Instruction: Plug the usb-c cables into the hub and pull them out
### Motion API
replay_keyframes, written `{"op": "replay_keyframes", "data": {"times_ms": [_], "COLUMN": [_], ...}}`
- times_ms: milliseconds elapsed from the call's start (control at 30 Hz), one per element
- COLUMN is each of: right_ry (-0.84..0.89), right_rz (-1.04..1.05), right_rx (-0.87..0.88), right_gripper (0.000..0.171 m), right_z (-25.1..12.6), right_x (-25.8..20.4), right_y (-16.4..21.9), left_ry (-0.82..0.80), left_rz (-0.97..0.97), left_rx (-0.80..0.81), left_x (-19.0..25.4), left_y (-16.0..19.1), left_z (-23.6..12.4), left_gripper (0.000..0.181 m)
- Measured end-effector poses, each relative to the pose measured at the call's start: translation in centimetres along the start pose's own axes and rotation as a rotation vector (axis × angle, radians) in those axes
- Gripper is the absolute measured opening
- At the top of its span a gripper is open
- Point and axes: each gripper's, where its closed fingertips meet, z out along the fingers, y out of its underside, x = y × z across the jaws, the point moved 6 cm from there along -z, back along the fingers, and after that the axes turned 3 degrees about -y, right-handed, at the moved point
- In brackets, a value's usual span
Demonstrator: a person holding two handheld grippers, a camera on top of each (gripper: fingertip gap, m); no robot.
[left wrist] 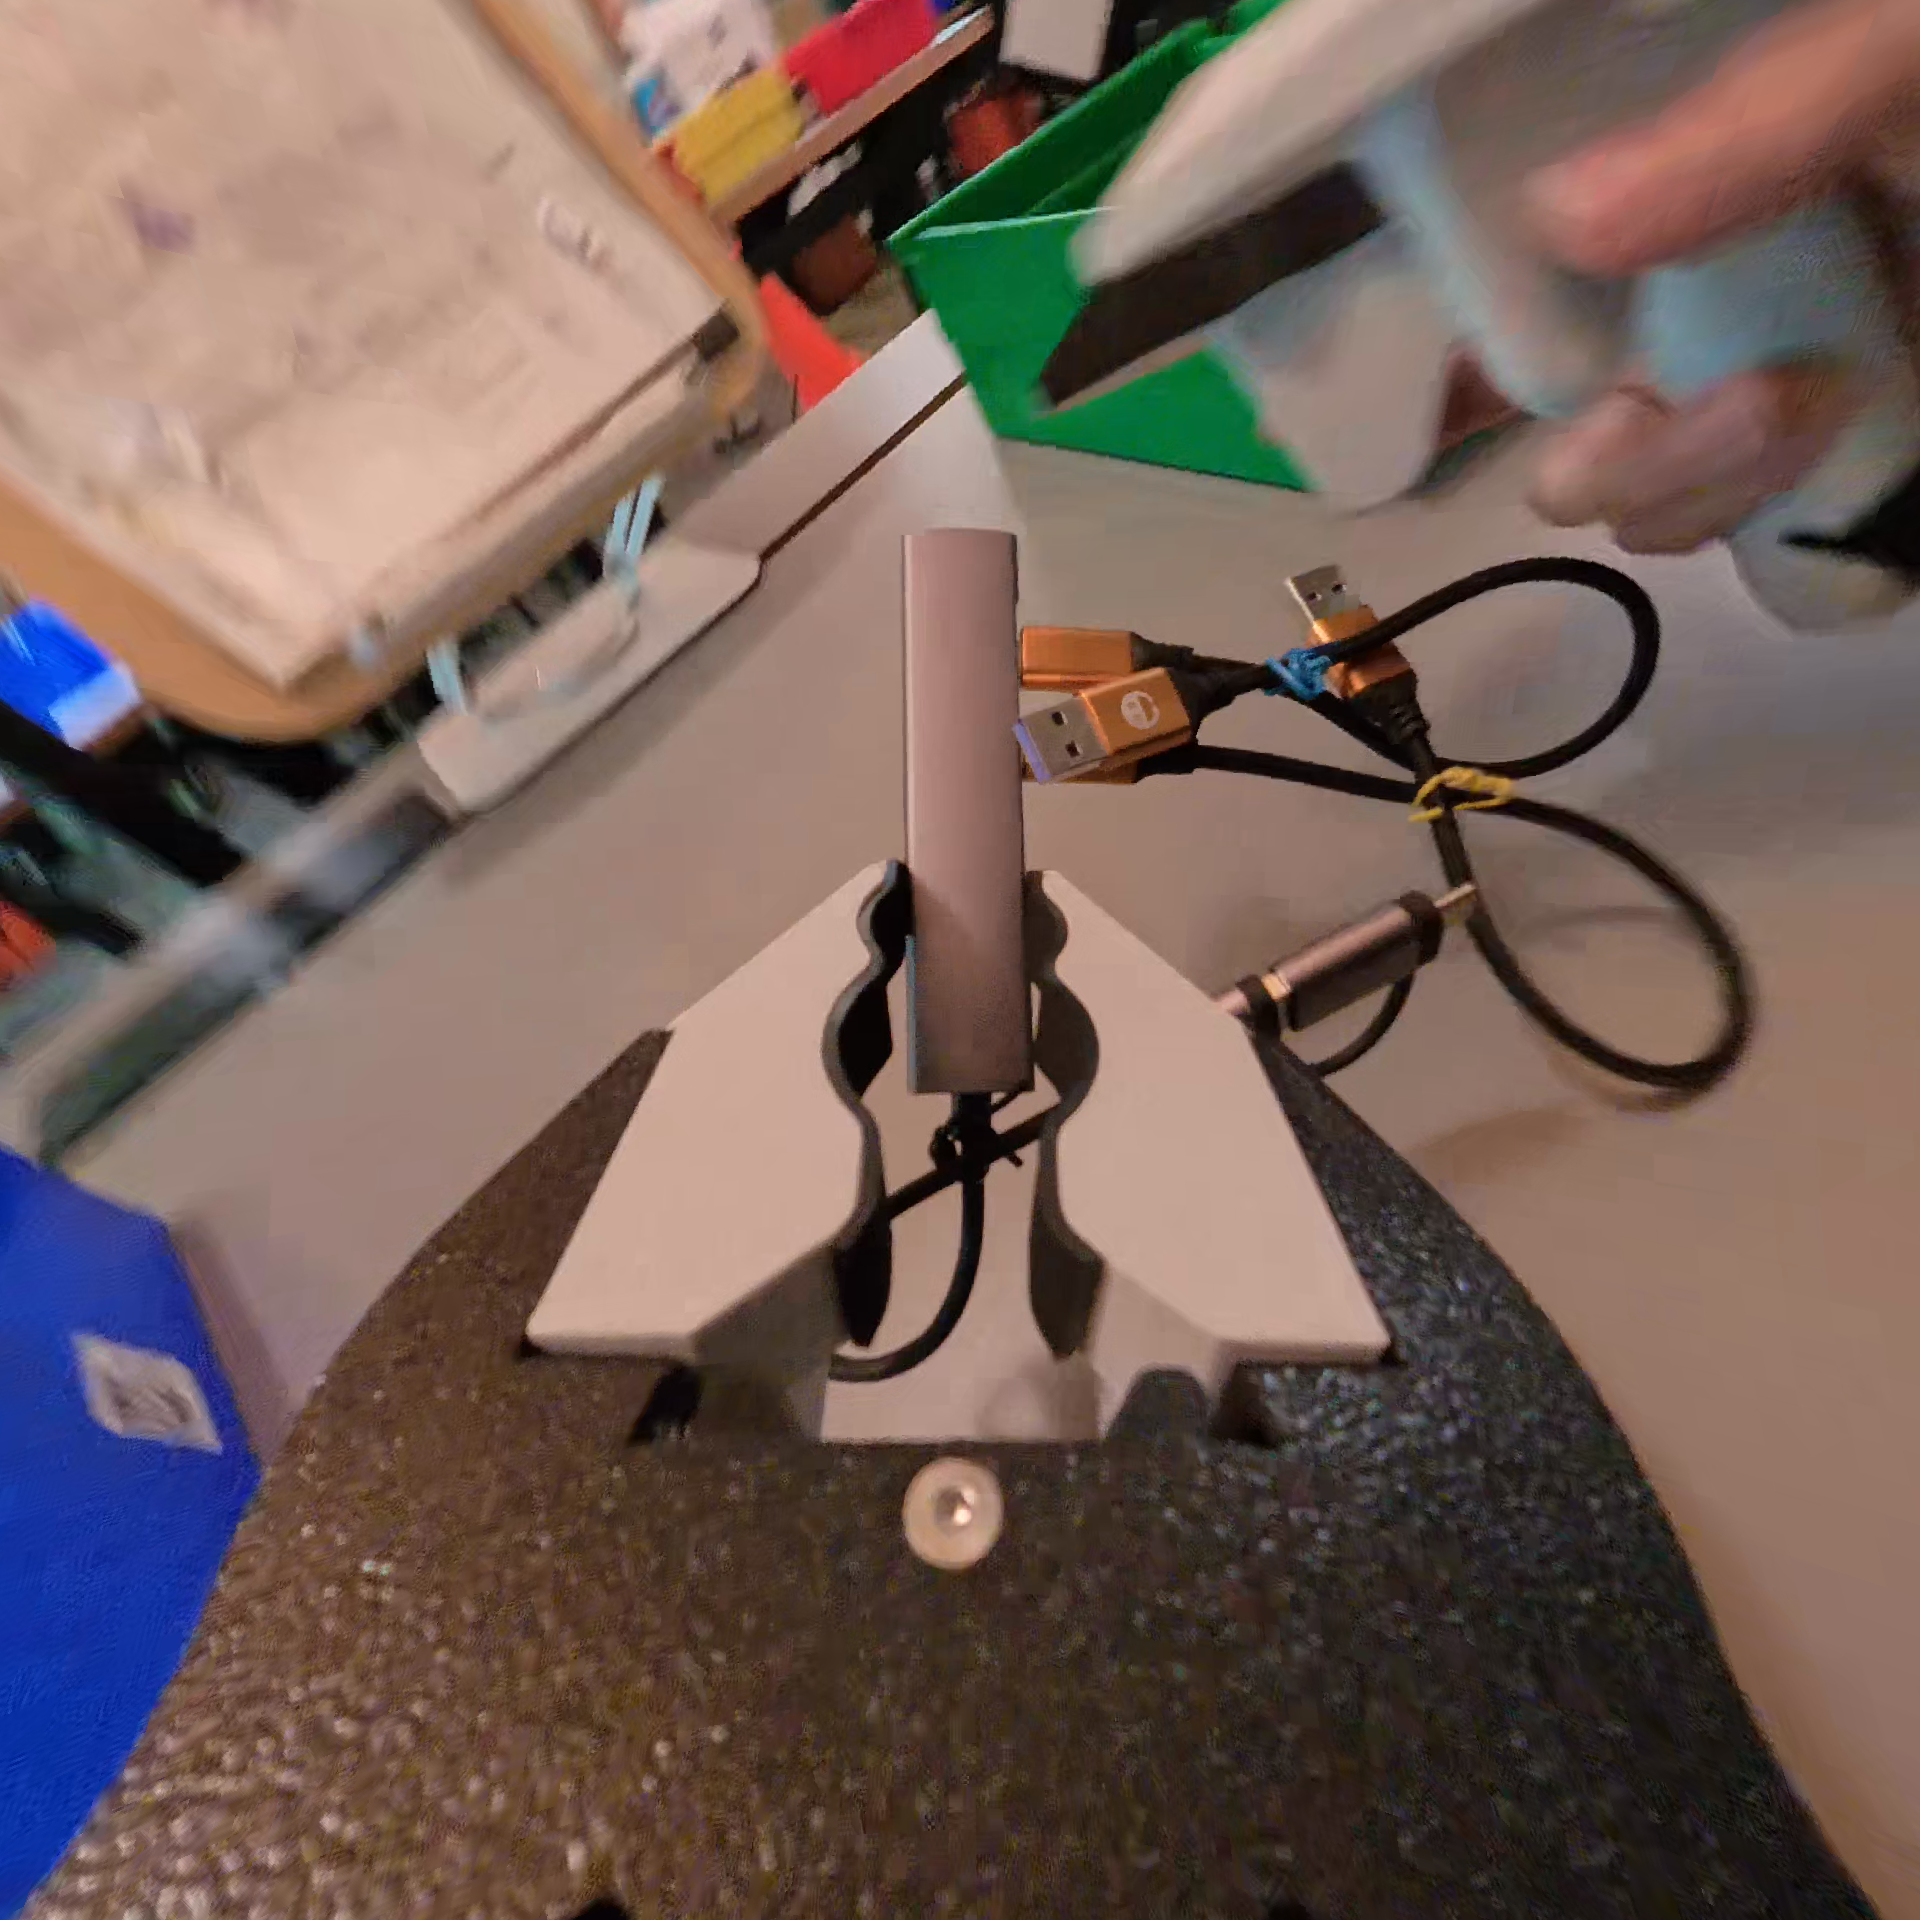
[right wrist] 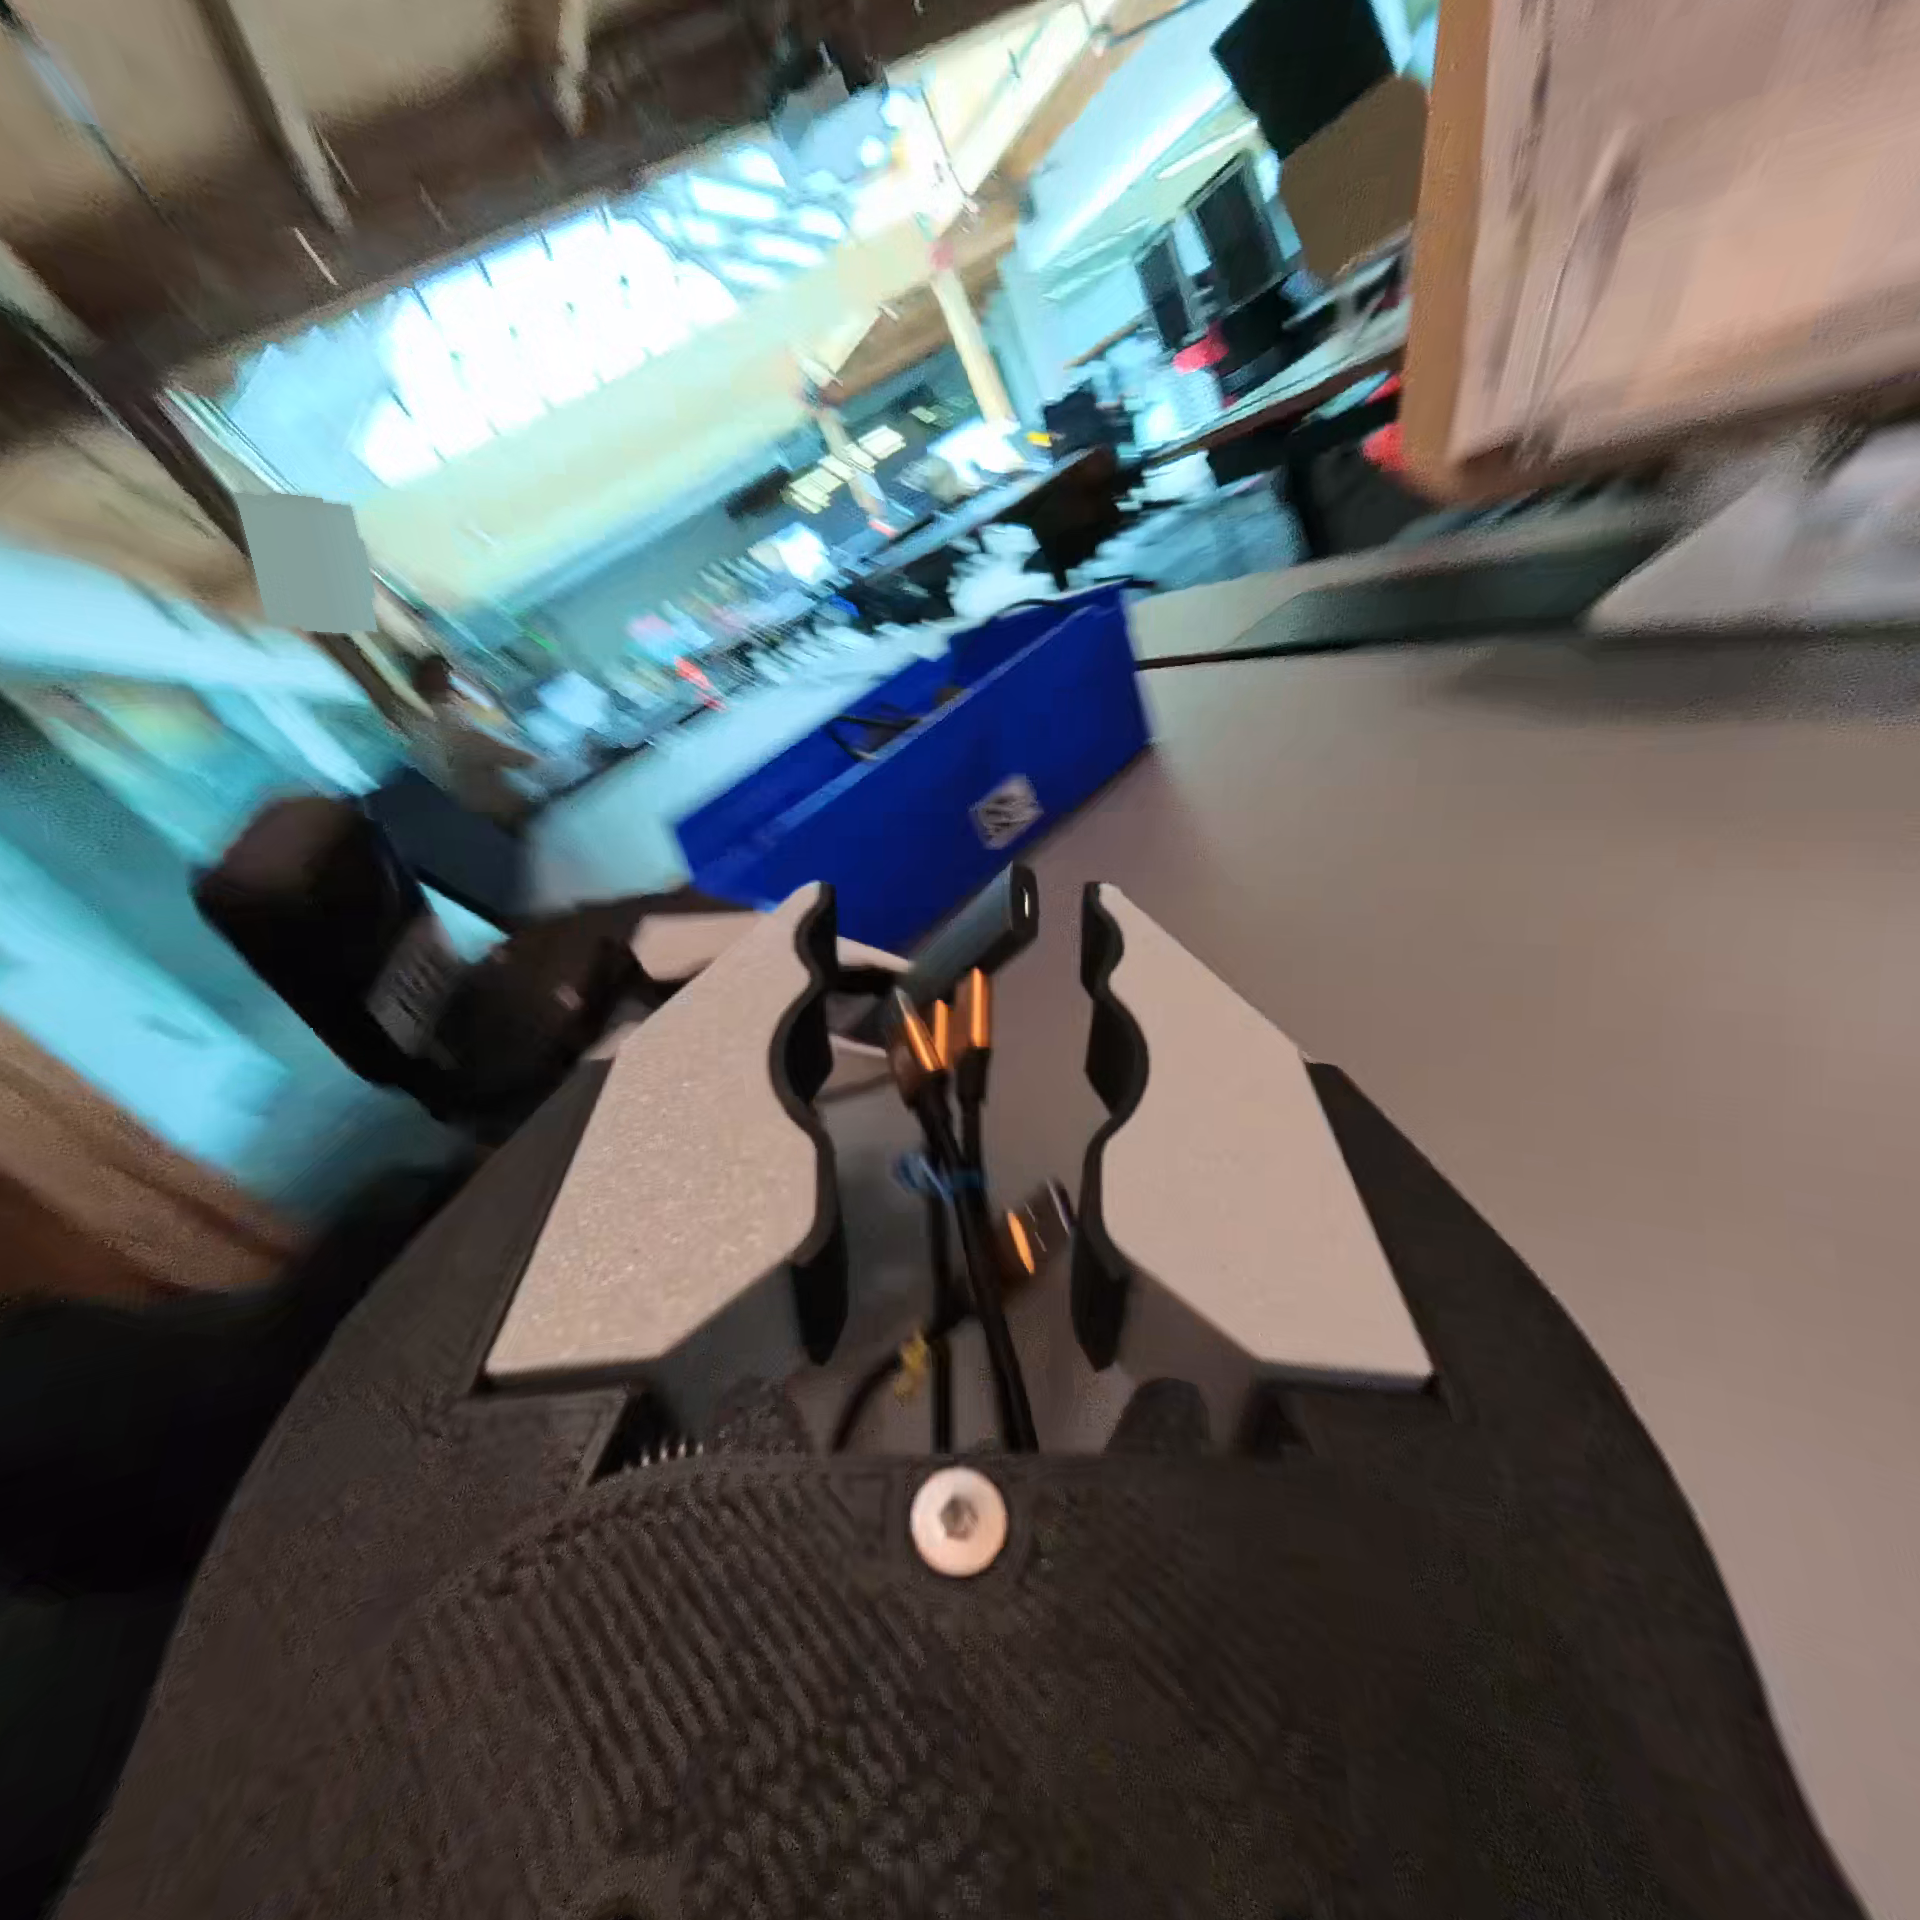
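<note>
Left gripper: clamped tight on the gray hub, which sticks straight out past the fingers, above the table.
Right gripper: jaws apart, nothing in them, hovering over the cables.
Cables: black with orange plugs, one plugged into the hub's right side, the rest loose right beside it.
Background: blue bin, green bin.

One grey hub, seemingly four orange-ended plugs, two bins: green, blue.
</note>
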Motion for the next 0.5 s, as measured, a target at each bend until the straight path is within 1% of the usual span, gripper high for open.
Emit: {"op": "replay_keyframes", "data": {"times_ms": [33,100,133,200,233,300,367,400,467,500], "right_ry": [0.041,0.019,0.018,0.015,0.011,0.093,0.135,0.146,0.207,0.209], "right_rz": [-0.171,-0.434,-0.502,-0.586,-0.634,-0.718,-0.748,-0.748,-0.748,-0.746], "right_rx": [-0.035,-0.1,-0.149,-0.284,-0.33,-0.396,-0.446,-0.46,-0.438,-0.423], "right_gripper": [0.045,0.029,0.024,0.019,0.018,0.013,0.009,0.01,0.0,0.0], "right_z": [0.0,0.5,1.0,2.2,2.7,3.3,3.7,3.8,3.9,4.0], "right_x": [-1.1,-3.8,-4.6,-5.1,-5.2,-4.3,-3.7,-3.4,-2.9,-2.9], "right_y": [-0.3,0.0,0.8,2.9,4.0,5.4,6.3,6.6,6.4,6.4], "left_ry": [0.003,0.033,0.036,0.042,0.041,0.046,0.052,0.053,0.039,0.033], "left_rz": [-0.121,-0.307,-0.369,-0.444,-0.458,-0.455,-0.439,-0.429,-0.405,-0.397], "left_rx": [-0.026,-0.086,-0.109,-0.15,-0.164,-0.181,-0.18,-0.18,-0.188,-0.191], "left_x": [-0.6,-1.4,-1.7,-2.1,-2.2,-2.1,-1.9,-1.8,-1.7,-1.7], "left_y": [0.3,0.8,1.1,1.6,1.8,2.1,1.9,1.8,1.7,1.8], "left_z": [0.1,0.0,-0.1,-0.2,-0.3,-0.3,-0.5,-0.5,-0.5,-0.5], "left_gripper": [0.02,0.02,0.02,0.02,0.02,0.02,0.02,0.02,0.02,0.02]}}
